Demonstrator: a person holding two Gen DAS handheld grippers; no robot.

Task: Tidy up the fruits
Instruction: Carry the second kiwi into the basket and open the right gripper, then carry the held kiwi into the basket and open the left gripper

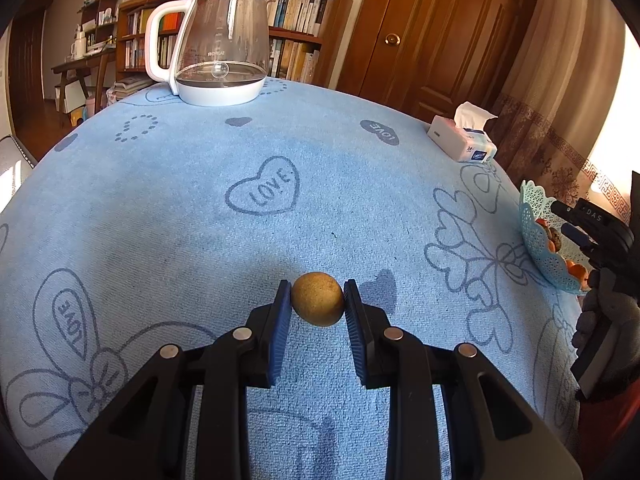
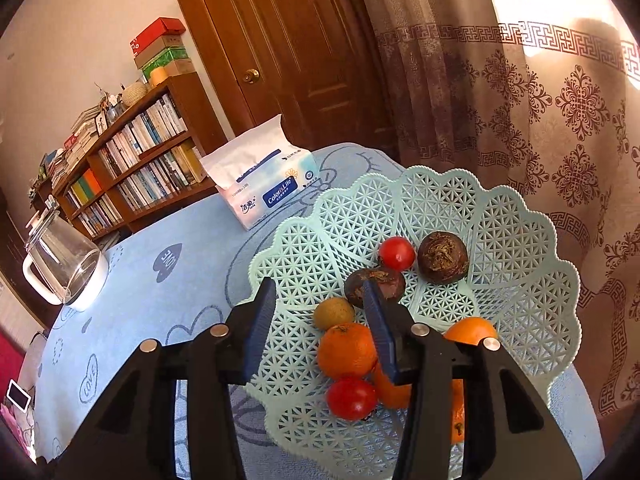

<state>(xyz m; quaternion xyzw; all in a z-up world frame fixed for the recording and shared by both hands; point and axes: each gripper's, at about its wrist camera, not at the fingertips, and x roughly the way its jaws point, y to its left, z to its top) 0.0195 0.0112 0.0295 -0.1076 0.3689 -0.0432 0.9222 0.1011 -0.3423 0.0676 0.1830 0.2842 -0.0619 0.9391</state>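
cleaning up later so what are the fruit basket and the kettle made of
Basket: looks like moulded plastic, pale mint and matte, going by its uniform lattice holes and scalloped rim. Kettle: clear body, probably glass since it is see-through with printed marks, though clear plastic is possible; white glossy handle and base look plastic.

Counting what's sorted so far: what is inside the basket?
Basket holds two tomatoes, two dark fruits, a tan fruit, and oranges, some hidden behind the right gripper.

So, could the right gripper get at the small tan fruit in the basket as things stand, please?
Probably yes: the right gripper is open above the basket, and the small tan fruit lies uncovered between its fingers, though an orange crowds it.
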